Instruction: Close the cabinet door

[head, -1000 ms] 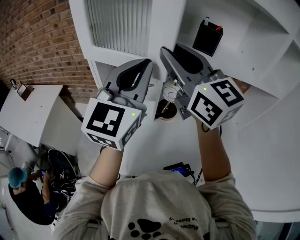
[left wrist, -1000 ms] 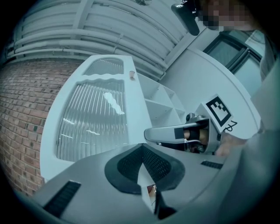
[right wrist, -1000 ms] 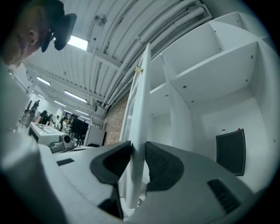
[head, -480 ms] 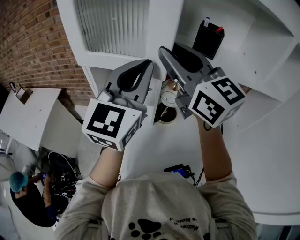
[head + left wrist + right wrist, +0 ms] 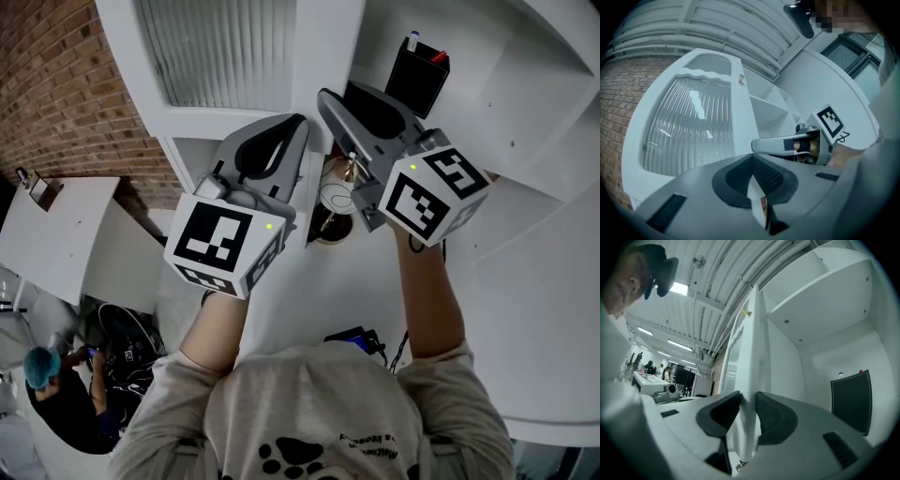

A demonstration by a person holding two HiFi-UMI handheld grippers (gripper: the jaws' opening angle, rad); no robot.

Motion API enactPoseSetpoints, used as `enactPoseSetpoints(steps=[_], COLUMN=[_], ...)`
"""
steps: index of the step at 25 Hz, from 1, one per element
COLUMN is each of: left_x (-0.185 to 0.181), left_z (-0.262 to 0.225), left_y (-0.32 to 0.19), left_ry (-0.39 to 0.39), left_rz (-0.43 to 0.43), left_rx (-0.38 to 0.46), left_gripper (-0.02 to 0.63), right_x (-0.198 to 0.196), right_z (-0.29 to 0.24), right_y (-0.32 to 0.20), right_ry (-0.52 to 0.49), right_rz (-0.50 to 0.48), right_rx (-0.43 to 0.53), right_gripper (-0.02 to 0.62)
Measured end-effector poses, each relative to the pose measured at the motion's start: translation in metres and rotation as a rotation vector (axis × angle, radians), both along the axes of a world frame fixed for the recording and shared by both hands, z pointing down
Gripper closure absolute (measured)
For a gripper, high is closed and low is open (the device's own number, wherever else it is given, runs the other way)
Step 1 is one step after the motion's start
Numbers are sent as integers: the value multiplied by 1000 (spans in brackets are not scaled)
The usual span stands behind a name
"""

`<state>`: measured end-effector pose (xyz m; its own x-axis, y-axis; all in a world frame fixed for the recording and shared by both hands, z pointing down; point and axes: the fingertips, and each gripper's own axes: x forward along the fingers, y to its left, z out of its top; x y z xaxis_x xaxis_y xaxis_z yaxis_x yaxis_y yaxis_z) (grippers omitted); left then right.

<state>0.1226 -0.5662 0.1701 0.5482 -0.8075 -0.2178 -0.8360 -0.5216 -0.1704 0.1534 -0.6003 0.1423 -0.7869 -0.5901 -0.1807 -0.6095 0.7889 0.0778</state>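
"Room?"
"Brick wall (image 5: 56,84) at ten o'clock, white cabinet (image 5: 534,103) at one."
"Jaws?"
"Right gripper (image 5: 749,401) clamps the edge of the ribbed-glass cabinet door (image 5: 234,52) at twelve. Left gripper (image 5: 753,159): jaws closed, empty."

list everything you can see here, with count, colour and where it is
cabinet: one, white, open, right
cabinet door: one, white with ribbed glass, top left
box: one, black, on cabinet shelf
brick wall: one, red-brown, left
table: one, white, lower left
bystander: one, teal cap, bottom left
left gripper: one, grey, jaws together, beside the door
right gripper: one, grey, clamped on the door's edge
forearms: two, below the grippers
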Motion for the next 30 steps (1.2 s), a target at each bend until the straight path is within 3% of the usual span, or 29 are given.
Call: enactPoseSetpoints(steps=[18, 24, 30], left_x=[-7, -14, -22], left_z=[8, 9, 15], left_y=[-8, -7, -5], left_ry=[-13, -9, -5], left_rz=[39, 38, 29], left_rx=[-34, -43, -61], left_gripper=[598, 598, 598], right_x=[0, -3, 9], right_z=[2, 2, 2], right_y=[-18, -17, -17], right_ry=[2, -2, 37], right_rz=[137, 239, 413], right_rx=[-23, 3, 93], right_gripper=[466, 446, 442])
